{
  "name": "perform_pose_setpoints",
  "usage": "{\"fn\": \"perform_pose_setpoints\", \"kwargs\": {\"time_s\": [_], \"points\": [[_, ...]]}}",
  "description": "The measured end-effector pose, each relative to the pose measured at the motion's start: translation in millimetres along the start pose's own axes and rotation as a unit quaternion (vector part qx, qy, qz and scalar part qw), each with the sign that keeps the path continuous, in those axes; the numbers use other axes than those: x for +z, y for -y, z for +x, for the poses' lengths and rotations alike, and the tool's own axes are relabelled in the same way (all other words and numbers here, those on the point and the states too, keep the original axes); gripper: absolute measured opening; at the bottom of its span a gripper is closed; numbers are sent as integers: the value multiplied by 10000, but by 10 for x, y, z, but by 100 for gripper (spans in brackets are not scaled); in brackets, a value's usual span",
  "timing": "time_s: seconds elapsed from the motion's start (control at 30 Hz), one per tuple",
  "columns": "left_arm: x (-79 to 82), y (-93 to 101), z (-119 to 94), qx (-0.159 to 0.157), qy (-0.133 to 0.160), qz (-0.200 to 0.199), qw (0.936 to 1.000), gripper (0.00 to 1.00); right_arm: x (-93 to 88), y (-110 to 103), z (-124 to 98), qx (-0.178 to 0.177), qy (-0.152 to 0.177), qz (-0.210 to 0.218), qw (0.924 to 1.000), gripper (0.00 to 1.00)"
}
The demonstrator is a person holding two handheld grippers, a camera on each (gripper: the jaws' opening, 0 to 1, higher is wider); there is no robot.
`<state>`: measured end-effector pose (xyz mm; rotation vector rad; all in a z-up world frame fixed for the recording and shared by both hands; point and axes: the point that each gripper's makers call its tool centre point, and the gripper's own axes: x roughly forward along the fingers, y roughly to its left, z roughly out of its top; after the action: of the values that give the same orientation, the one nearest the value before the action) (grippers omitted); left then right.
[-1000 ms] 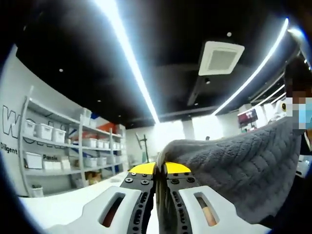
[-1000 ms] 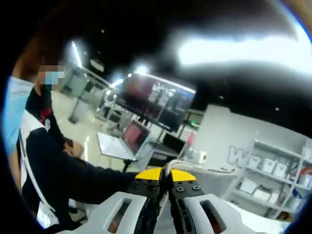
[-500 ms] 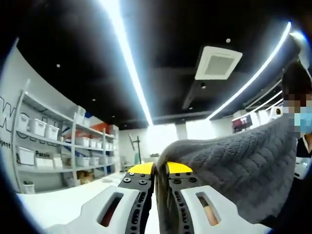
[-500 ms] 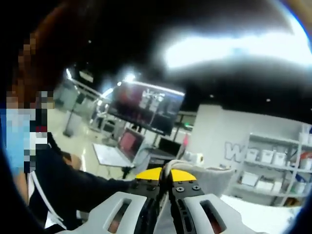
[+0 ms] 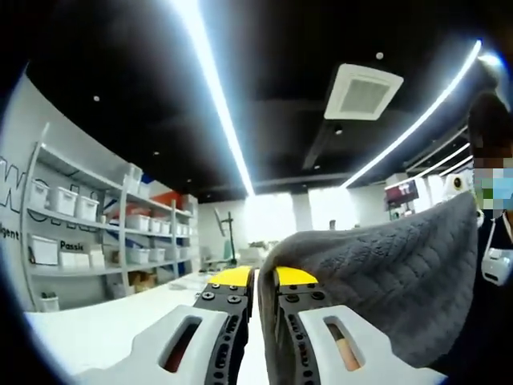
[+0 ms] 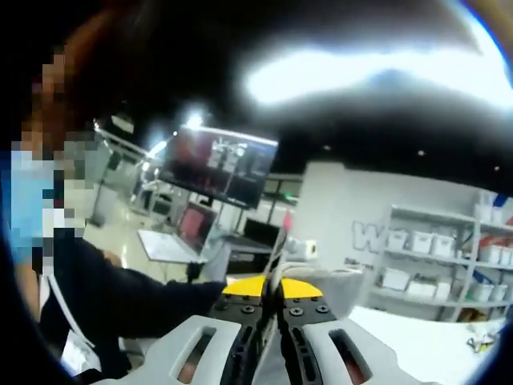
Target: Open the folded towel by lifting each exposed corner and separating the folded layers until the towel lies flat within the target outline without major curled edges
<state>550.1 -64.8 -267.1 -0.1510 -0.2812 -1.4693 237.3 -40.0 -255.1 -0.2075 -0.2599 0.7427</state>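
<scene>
Left tongs are pinched on my grey towel, a thick ribbed terry cloth that spreads in a curved sheet towards 3 o'clock. Right tongs also grip a pale, soft edge of the towel, above the white table.
</scene>
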Motion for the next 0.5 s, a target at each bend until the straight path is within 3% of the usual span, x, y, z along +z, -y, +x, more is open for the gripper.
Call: {"fn": "perform_pose_setpoints", "kwargs": {"time_s": [0.2, 0.27, 0.37, 0.5], "points": [[-79, 3, 143, 38, 46, -98, 9999, 11, -33, 122, -87, -157, 7, -1, 9999, 1], [-102, -49, 205, 186, 53, -36, 9998, 10, -43, 156, -119, -167, 13, 23, 9999, 1], [-105, -90, 276, 147, 138, -265, 9994, 10, -71, 224, -166, -260, 3, 8, 9997, 1], [-198, -23, 427, 39, 122, -236, 9996, 2, -115, 359, -240, -325, 13, 167, 9993, 1]]}}
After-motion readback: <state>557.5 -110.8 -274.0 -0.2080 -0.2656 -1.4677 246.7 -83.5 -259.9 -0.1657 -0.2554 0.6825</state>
